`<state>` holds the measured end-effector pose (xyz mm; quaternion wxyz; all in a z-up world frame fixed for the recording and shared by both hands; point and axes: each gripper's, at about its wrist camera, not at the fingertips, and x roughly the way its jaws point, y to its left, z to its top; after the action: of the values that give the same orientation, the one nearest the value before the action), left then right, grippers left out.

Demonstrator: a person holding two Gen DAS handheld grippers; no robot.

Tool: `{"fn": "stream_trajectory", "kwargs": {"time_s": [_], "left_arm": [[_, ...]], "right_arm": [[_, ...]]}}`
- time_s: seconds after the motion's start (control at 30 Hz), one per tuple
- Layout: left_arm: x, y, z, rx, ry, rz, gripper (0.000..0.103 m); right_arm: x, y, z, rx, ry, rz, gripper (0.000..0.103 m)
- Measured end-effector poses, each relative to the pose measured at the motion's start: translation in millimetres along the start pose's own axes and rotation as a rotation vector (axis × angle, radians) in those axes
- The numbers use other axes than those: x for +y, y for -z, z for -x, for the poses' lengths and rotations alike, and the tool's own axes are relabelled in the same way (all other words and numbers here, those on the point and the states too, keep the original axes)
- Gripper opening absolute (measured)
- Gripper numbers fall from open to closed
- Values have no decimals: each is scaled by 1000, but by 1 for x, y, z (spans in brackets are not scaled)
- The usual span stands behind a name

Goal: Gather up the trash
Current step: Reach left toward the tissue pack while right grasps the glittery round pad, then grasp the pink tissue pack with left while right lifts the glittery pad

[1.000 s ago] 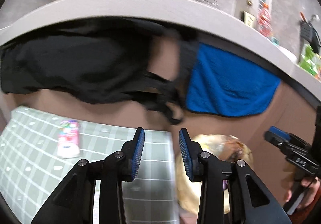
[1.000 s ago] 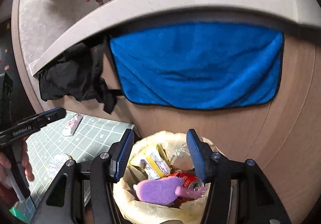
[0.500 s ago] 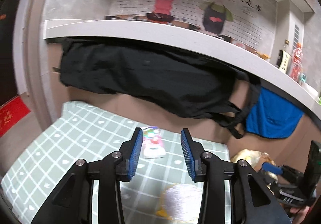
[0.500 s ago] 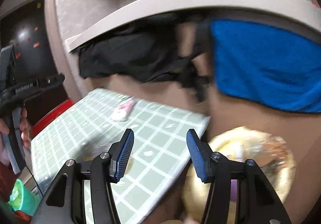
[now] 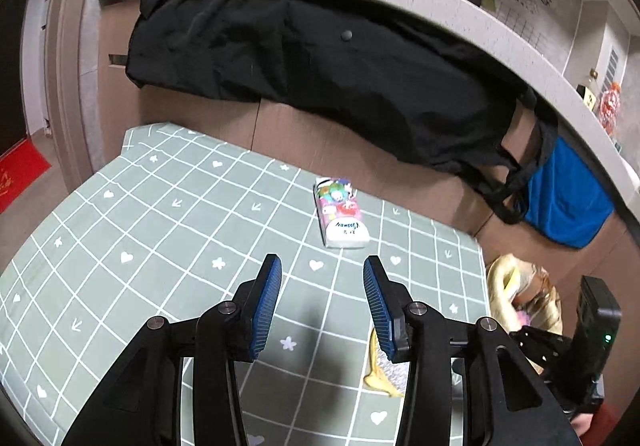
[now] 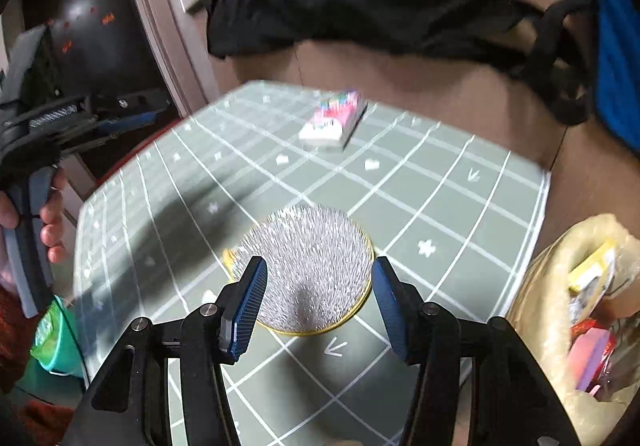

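Both grippers, left [image 5: 322,302] and right [image 6: 318,296], gape wide and empty above the checked table [image 5: 168,230]; a silver wrapper [image 6: 308,278] (gold-rimmed) lies below the right one, a tissue pack [image 5: 340,212] beyond.

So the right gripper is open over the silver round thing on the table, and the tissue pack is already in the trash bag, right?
Not quite. The tissue pack lies on the table, not in the trash bag; the left wrist view shows it. The right gripper is indeed open over the silver round thing.
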<state>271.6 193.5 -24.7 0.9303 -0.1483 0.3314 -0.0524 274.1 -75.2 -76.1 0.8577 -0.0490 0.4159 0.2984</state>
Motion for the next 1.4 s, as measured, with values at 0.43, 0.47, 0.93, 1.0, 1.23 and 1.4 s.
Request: {"fn": "stream_trajectory", "kwargs": {"time_s": [0.43, 0.47, 0.93, 1.0, 1.23, 1.4], "left_arm": [[24, 3, -26, 56, 0, 52, 44], [25, 3, -27, 57, 1, 55, 44], [16, 4, -36, 75, 26, 61, 44], [11, 5, -36, 76, 32, 50, 44], [1, 11, -40, 91, 50, 38, 44], [-5, 12, -46, 85, 63, 35, 44]], "right_arm": [[-7, 3, -39, 41, 25, -51, 52], [-5, 3, -41, 39, 28, -44, 52], [-6, -20, 26, -104, -26, -5, 10], [-13, -24, 39, -130, 14, -6, 10], [-34, -24, 66, -177, 274, 71, 10], [-34, -22, 62, -173, 299, 96, 10]]}}
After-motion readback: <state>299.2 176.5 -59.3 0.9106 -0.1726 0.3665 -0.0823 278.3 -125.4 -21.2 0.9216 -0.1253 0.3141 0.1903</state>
